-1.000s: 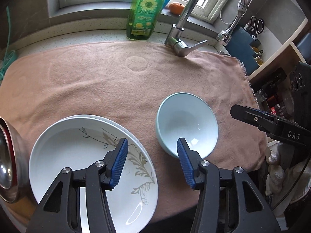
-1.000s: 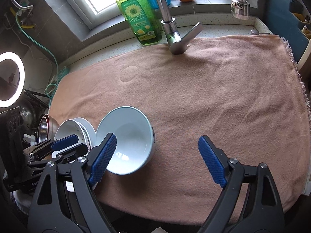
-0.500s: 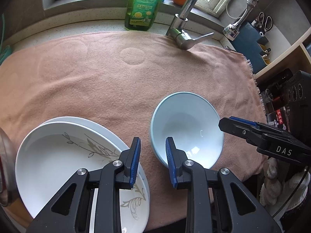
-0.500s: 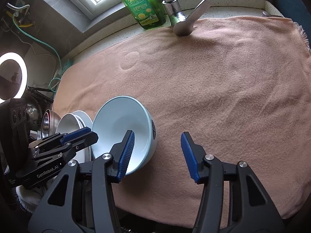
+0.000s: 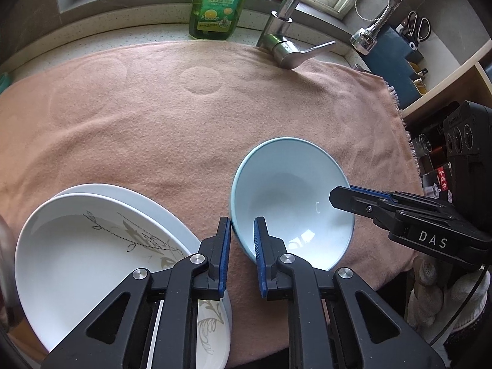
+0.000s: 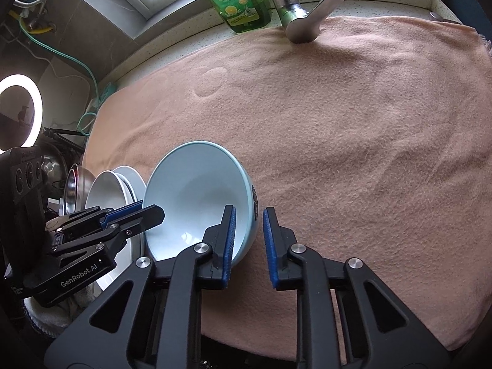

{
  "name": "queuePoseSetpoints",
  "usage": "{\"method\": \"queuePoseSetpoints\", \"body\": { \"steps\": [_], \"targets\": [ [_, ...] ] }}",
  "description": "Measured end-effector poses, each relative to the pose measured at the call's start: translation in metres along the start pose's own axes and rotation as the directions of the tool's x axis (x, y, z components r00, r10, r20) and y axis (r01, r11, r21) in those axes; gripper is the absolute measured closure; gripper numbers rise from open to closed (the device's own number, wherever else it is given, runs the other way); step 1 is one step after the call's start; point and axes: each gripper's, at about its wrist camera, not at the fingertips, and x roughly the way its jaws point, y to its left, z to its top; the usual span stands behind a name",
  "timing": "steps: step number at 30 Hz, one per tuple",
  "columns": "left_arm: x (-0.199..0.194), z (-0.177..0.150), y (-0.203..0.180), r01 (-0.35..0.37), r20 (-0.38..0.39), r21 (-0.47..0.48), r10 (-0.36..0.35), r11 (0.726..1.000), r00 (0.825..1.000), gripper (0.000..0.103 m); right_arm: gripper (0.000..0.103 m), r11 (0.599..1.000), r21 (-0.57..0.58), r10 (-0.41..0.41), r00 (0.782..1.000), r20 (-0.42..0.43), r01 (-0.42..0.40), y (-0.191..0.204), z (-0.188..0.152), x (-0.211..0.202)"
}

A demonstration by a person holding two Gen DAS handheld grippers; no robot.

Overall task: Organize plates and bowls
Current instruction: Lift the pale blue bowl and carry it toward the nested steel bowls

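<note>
A pale blue bowl [image 5: 292,196] sits on the peach towel [image 5: 184,117]. My left gripper [image 5: 242,240] straddles its near-left rim, jaws narrowed around the rim, one finger inside the bowl. My right gripper [image 6: 248,233] straddles the bowl's [image 6: 196,196] opposite rim the same way, one finger inside and one outside. It also shows in the left wrist view [image 5: 363,203]. Two stacked white plates [image 5: 92,246], the top one with a leaf pattern, lie left of the bowl.
A steel bowl [image 6: 73,187] sits beyond the plates at the towel's left edge. A green dish-soap bottle [image 5: 215,3] and a faucet [image 5: 286,30] stand at the back. A ring light [image 6: 18,110] is at far left. Shelves with clutter [image 5: 446,117] are on the right.
Both grippers have moved in on the blue bowl and narrowed their jaws, from wide open to straddling opposite sides of its rim.
</note>
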Motion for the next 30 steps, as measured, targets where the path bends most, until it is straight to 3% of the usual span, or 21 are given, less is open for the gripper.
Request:
{"method": "queuePoseSetpoints", "body": {
  "steps": [15,30],
  "targets": [
    [-0.019,0.003,-0.002,0.03,0.035,0.015,-0.031,0.999,0.999,0.09,0.086,0.999,-0.017,-0.047,0.998,0.031,0.047,0.017,0.004,-0.016],
    [-0.072,-0.002,0.028,0.021,0.13,-0.019,-0.018,1.0,0.991,0.09,0.086,0.993,-0.106,-0.034,0.996,0.087,0.043,0.084,0.016,-0.034]
  ]
}}
